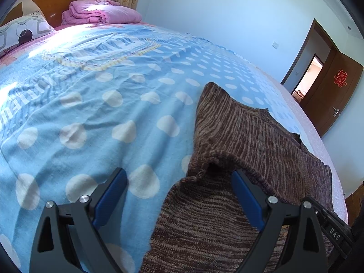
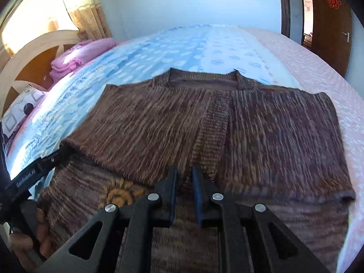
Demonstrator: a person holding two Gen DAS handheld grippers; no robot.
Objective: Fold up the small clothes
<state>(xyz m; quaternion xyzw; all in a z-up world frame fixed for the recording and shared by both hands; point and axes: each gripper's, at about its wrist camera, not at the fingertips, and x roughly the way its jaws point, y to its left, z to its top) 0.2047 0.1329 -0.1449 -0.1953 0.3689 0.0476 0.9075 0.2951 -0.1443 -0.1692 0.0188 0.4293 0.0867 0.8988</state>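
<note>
A brown striped knitted cardigan (image 2: 238, 125) lies flat on the bed, collar at the far side, lower part folded up toward me with a yellow sun motif (image 2: 118, 193) showing. It also shows in the left wrist view (image 1: 238, 147). My left gripper (image 1: 179, 177) is open, its right finger (image 1: 245, 195) over the cardigan's left folded edge and its left finger over the sheet. It also shows in the right wrist view (image 2: 45, 166). My right gripper (image 2: 185, 173) is nearly shut on the cardigan's fabric at the near middle fold.
The bed has a blue dotted sheet (image 1: 102, 113). Folded pink bedding (image 1: 100, 11) and a patterned pillow (image 1: 22, 31) lie by the wooden headboard (image 1: 52, 0). A brown door (image 1: 329, 95) stands open beyond the bed's right edge.
</note>
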